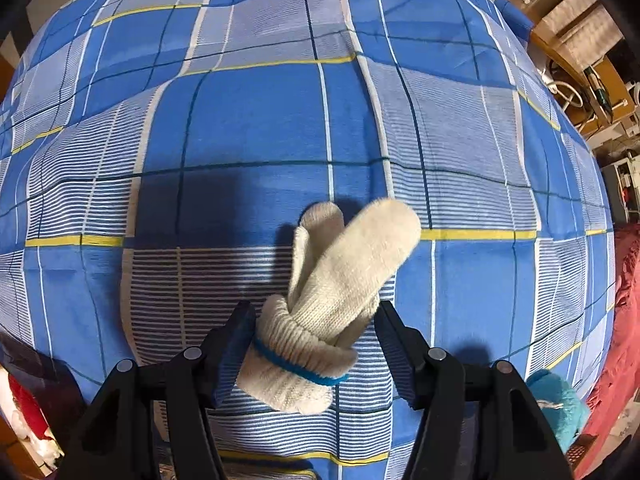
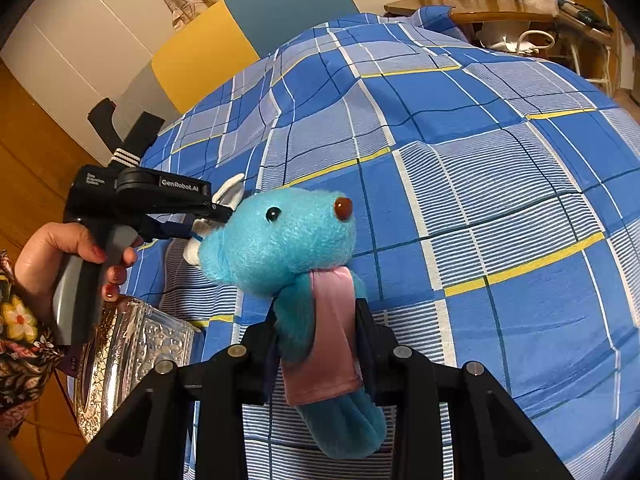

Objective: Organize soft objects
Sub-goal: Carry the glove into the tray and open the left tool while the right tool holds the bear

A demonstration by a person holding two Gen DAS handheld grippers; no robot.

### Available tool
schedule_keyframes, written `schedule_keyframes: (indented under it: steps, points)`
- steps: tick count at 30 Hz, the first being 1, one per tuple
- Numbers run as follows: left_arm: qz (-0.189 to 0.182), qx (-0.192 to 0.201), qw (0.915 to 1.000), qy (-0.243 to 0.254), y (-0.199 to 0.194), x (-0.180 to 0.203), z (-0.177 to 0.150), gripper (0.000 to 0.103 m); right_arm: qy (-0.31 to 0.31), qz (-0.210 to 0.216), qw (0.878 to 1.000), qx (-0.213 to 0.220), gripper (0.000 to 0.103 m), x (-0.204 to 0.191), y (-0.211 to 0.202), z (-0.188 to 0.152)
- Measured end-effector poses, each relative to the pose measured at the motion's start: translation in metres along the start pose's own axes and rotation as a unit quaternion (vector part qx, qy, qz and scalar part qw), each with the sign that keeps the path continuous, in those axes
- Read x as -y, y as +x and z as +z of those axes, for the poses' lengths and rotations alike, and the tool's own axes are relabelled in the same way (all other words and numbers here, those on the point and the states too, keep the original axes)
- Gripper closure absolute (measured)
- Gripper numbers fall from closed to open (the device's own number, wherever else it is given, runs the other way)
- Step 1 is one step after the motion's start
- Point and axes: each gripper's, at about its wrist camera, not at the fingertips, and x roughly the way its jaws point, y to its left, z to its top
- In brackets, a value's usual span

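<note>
Left gripper [image 1: 316,344]: jaws clamped on cream knit glove [image 1: 340,276] at its cuff; glove's long axis runs forward beyond the fingertips, over the checked bedspread [image 1: 248,120].
Right gripper [image 2: 316,344]: jaws pinching blue plush toy [image 2: 280,240] at the neck; head upright, beside the left tool. Both items aloft, none nearer.
</note>
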Motion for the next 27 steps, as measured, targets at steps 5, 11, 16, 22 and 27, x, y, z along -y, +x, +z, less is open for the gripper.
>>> schedule_keyframes:
  steps: [5, 11, 16, 22, 27]
  points:
    - [0.006, 0.007, 0.9997, 0.021, 0.002, 0.008, -0.002, 0.056, 0.001, -0.002, 1.0, 0.0, 0.07, 0.001, 0.001, 0.0]
    - [0.006, 0.035, 0.999, 0.028, -0.007, 0.017, -0.007, 0.067, 0.003, -0.003, 1.0, 0.003, 0.07, 0.002, 0.0, 0.001]
    - [-0.036, 0.054, 0.9978, 0.008, -0.025, 0.019, -0.019, 0.068, 0.005, -0.009, 1.0, 0.004, 0.07, 0.004, 0.0, 0.002]
    - [-0.08, 0.086, 0.9929, 0.019, -0.061, 0.032, -0.032, 0.069, 0.003, -0.013, 1.0, 0.008, 0.07, 0.005, -0.003, 0.003]
    - [-0.123, 0.108, 0.9858, 0.038, -0.089, 0.04, -0.053, 0.069, 0.003, -0.018, 1.0, 0.008, 0.07, 0.007, -0.003, 0.003]
